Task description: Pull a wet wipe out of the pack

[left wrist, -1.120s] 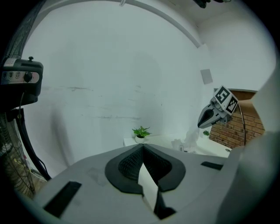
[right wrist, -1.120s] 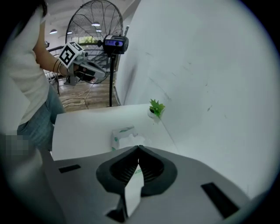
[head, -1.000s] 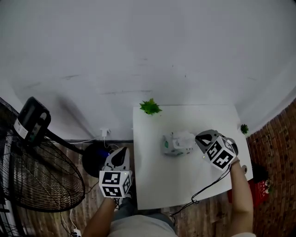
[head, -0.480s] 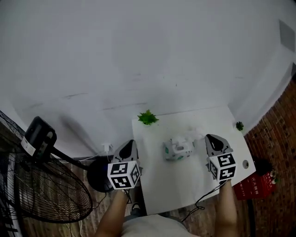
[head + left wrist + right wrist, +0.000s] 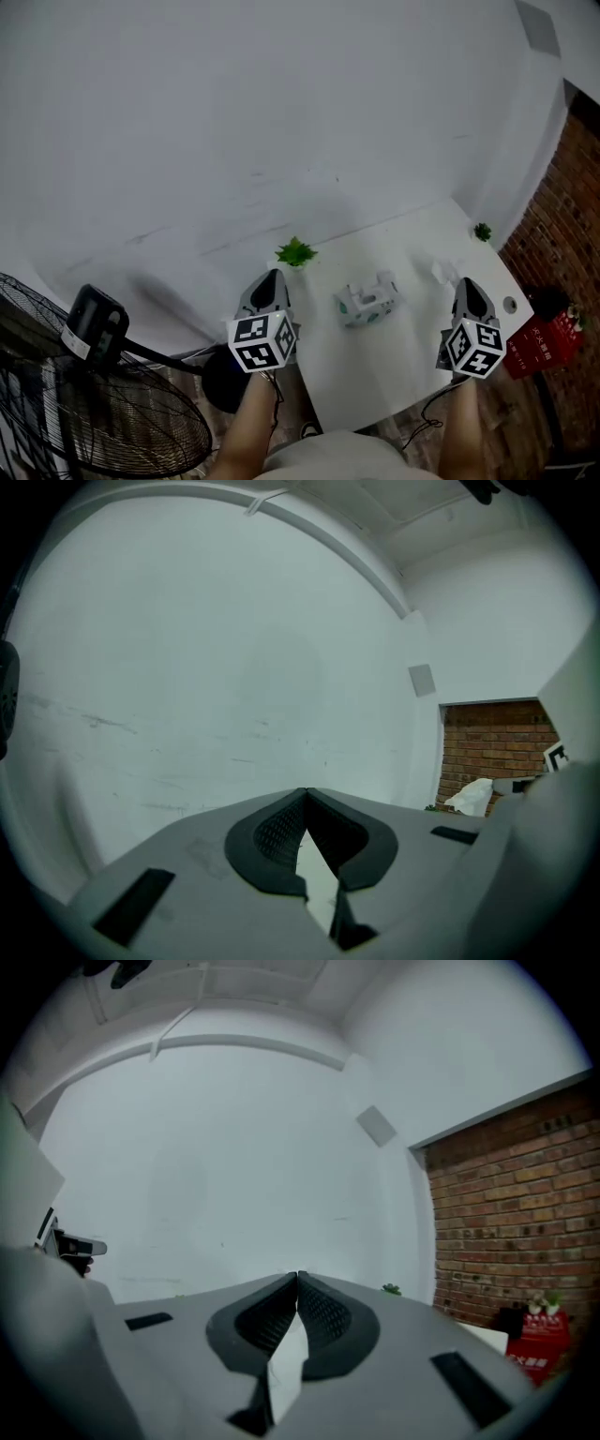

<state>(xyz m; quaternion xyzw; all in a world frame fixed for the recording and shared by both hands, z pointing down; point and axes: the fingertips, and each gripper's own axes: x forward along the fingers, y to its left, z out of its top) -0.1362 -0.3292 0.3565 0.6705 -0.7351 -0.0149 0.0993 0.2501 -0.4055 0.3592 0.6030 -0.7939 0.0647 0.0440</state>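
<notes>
The right gripper is held up over the right side of the tabletop. Its jaws are pressed together at the tips. The head view shows a crumpled white wipe right at that tip, just ahead of it and to its left. In the right gripper view, a pale strip of wipe shows in the gap behind the meeting tips.

The pack lies on the tabletop to the left of the right gripper, well apart from it. It sits between the two grippers, a little nearer the left one.

The left gripper hovers at the tabletop's left edge with its jaws together at the tips. The left gripper view shows nothing pinched between them. From there the wipe appears far to its right, against a brick wall.

A small green plant stands just ahead of the left gripper, at the tabletop's far left corner. A second, smaller plant sits ahead of the right gripper, near the far right corner. A fan stands on the floor, left of and behind the left gripper.
</notes>
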